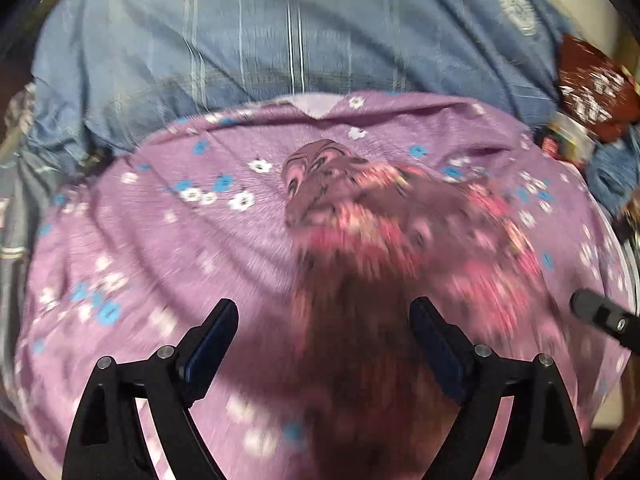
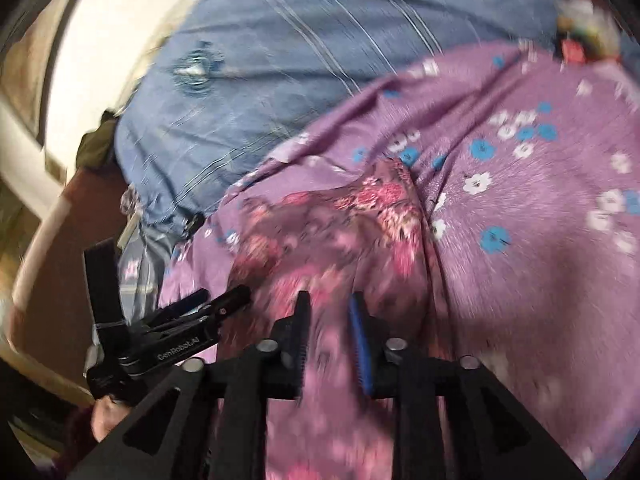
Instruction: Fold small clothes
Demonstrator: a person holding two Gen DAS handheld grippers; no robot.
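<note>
Left wrist view: my left hand-held gripper (image 1: pixel 324 336) hangs wide apart, nothing between its jaws, above the dark floral garment (image 1: pixel 360 216).
Right hand-held gripper (image 2: pixel 330 332): jaws partly parted over the same garment; blur hides whether cloth is pinched.
Garment's place: bunched on the purple flowered sheet (image 1: pixel 160 240), near the blue striped cloth (image 1: pixel 240 40).
Step, I judge: between folds, regrasping.
Next move needs: finding an edge to lift.

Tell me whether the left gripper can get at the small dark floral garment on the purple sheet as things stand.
Probably yes. The left gripper has its jaws wide apart with nothing between them, and the dark floral garment lies uncovered on the purple sheet just ahead. The right gripper sits close by and might crowd it.
</note>
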